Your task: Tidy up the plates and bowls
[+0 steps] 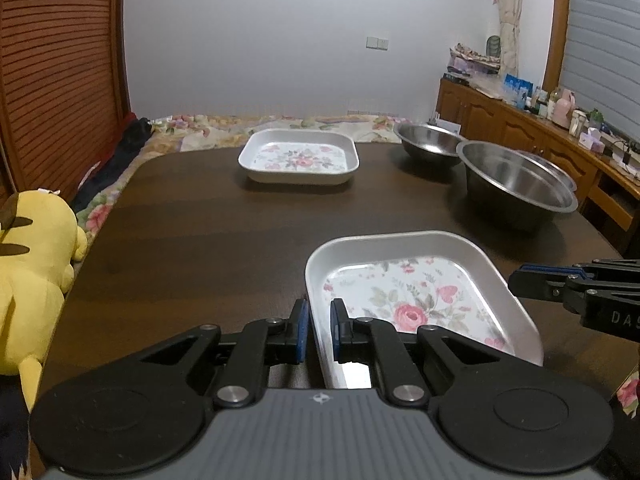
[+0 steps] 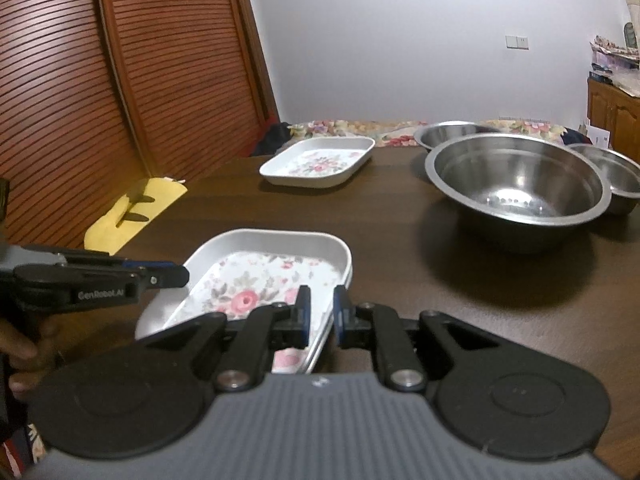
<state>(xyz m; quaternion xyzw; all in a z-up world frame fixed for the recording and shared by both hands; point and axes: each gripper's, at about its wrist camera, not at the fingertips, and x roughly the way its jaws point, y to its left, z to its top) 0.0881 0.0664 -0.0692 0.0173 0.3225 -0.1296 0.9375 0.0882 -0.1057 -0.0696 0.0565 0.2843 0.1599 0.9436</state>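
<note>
Clamping the near white rectangular floral-print plate (image 1: 420,292) from both sides: left gripper (image 1: 319,330) pinching its left rim wall, right gripper (image 2: 320,316) pinching the right rim wall, jaws of both nearly closed on the thin edge. Sitting at the front of the dark wooden table (image 1: 192,232). Second matching floral plate (image 1: 298,158) resting well apart at the far edge. Three stainless steel bowls (image 2: 518,182) clustering far right, touching or nearly. Yellow plush toy (image 1: 32,276) lying off the left side.
</note>
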